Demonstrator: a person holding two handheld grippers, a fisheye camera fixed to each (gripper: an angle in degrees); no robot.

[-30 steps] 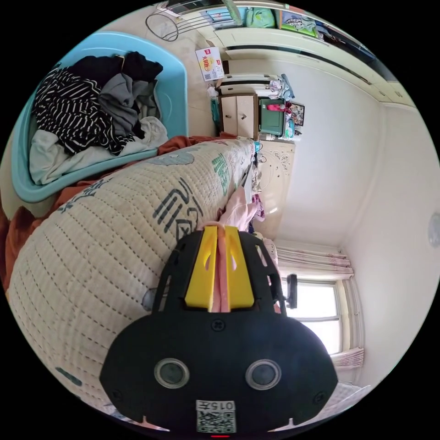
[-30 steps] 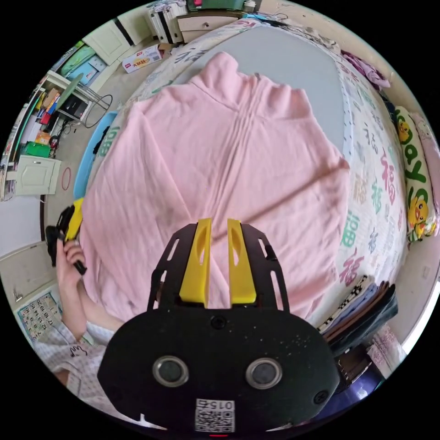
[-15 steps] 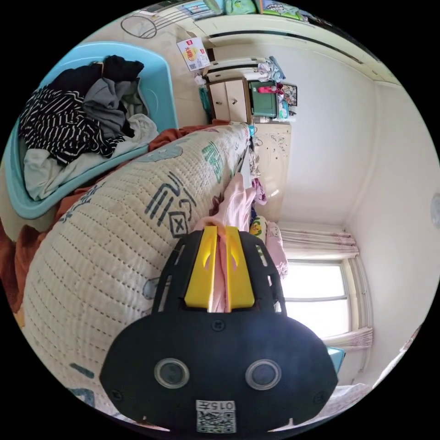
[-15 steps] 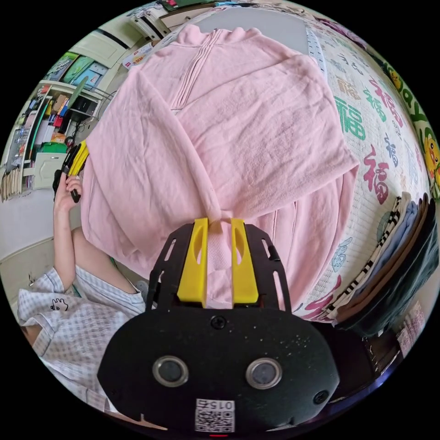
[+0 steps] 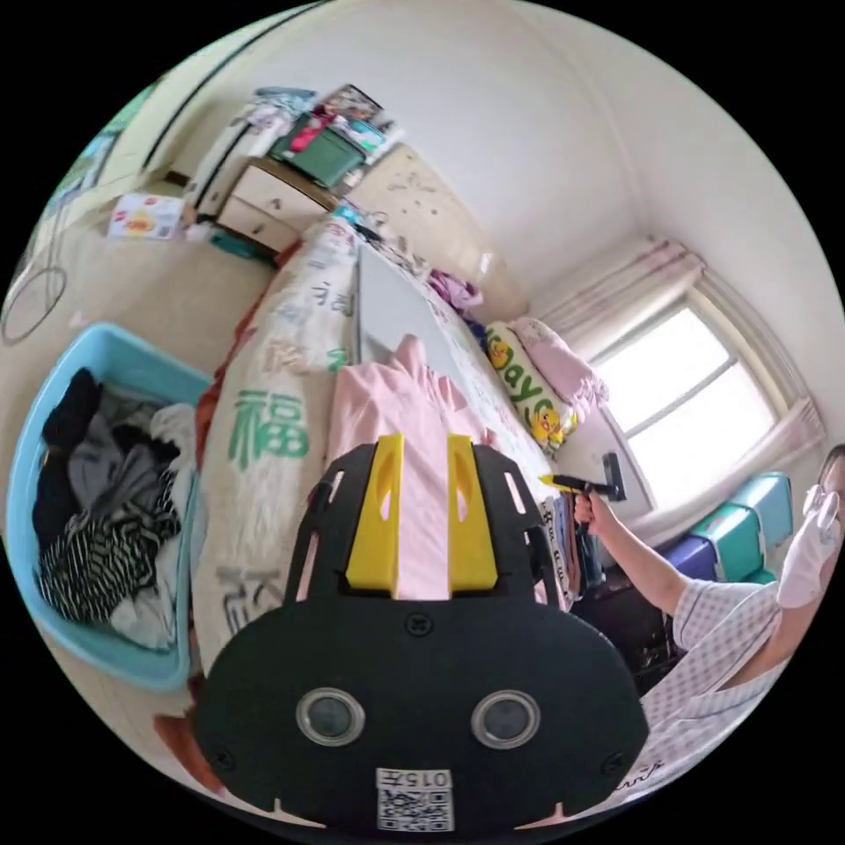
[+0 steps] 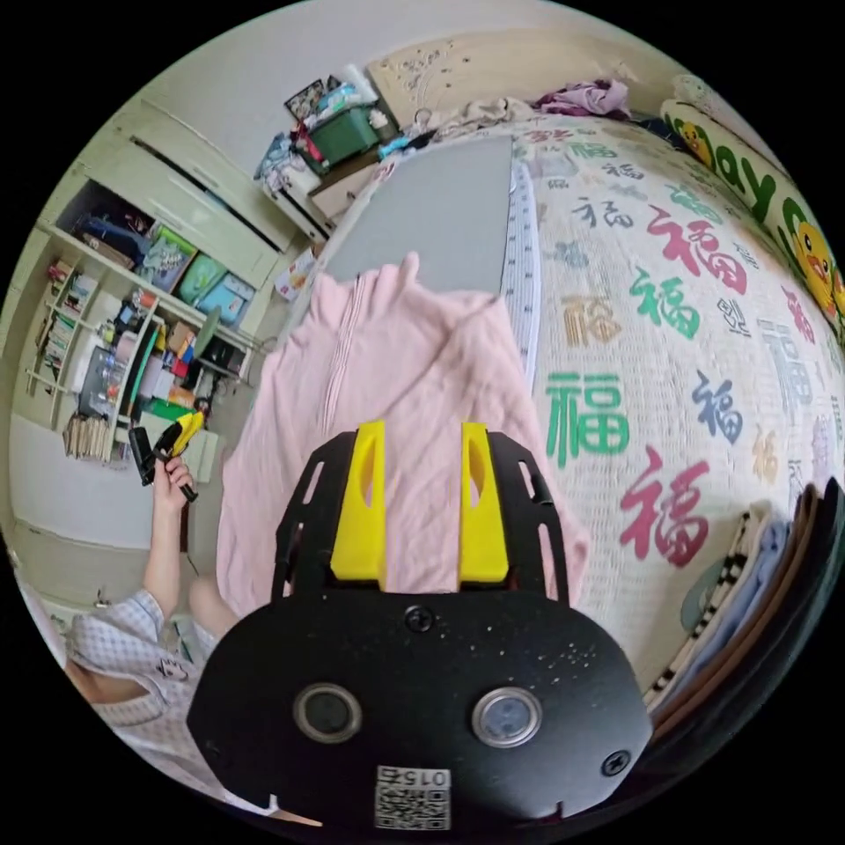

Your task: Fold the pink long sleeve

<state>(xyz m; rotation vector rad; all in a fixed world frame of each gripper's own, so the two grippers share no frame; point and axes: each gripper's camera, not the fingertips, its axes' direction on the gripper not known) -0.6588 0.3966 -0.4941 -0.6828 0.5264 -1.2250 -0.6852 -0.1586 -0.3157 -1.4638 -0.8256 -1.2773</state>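
The pink long sleeve (image 6: 396,370) lies on the bed with its collar at the far end and its sides folded in over the body; the left gripper view has it as pink long sleeve (image 5: 387,405) near the bed's edge. My left gripper (image 5: 424,440) hangs above it, jaws apart, holding nothing. Over the hem end my right gripper (image 6: 422,429) stands open and holds nothing too. Across the garment, each view has a hand holding the other gripper: right gripper (image 5: 581,482), left gripper (image 6: 172,437).
A quilted bed cover (image 6: 669,352) with printed characters and a grey mat (image 6: 431,220) lie under the garment. A blue basket (image 5: 97,656) of clothes sits on the floor beside the bed. Folded clothes (image 6: 748,590) are stacked at the bed's corner, pillows (image 6: 757,189) at the far side.
Both grippers have let go of the pink cloth and lifted off it. The sleeve the right gripper carried now lies folded over the body. Both cameras swung upward.
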